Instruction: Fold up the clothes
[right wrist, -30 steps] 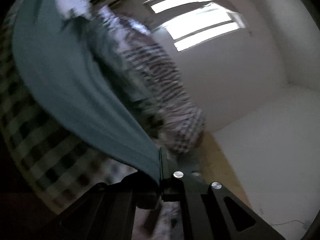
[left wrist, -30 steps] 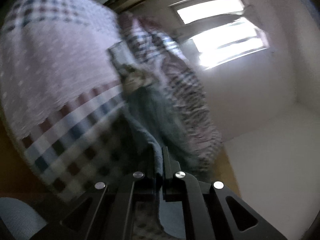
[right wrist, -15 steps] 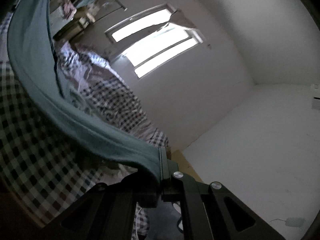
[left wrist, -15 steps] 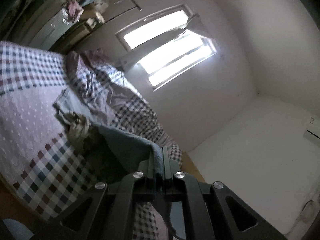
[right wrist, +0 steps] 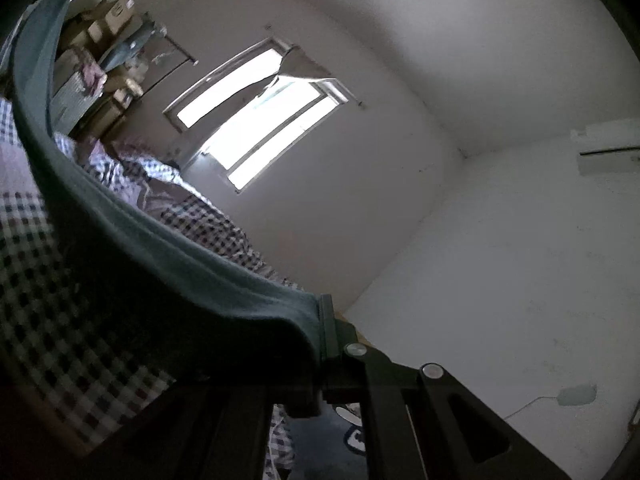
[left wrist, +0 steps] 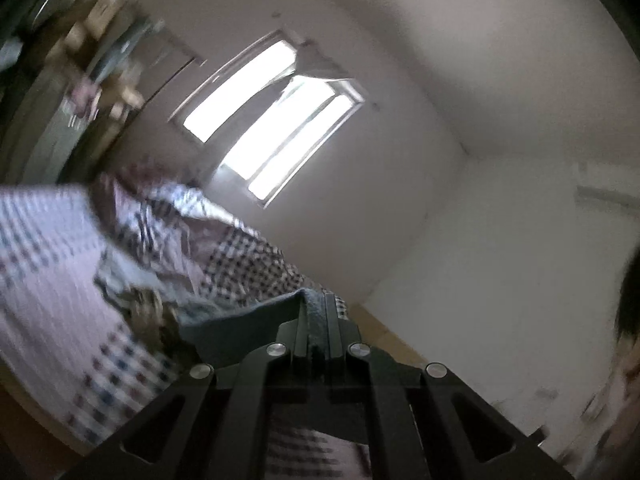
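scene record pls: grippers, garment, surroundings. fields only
left hand-held gripper: shut on teal garment, cloth edge pinched between jaws
right hand-held gripper: shut on teal garment
garment: hangs in a band from the right gripper up to the frame's left edge, above the bed
bed: checked cover, rumpled bedding and a small clothes heap on it
background: bright window, white walls, boxes stacked near the window
image quality: left wrist view blurred

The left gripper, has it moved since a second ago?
Yes. The left gripper, shut on the teal cloth, has gone up: the checked bedspread filled its view before, and now the window and wall do.
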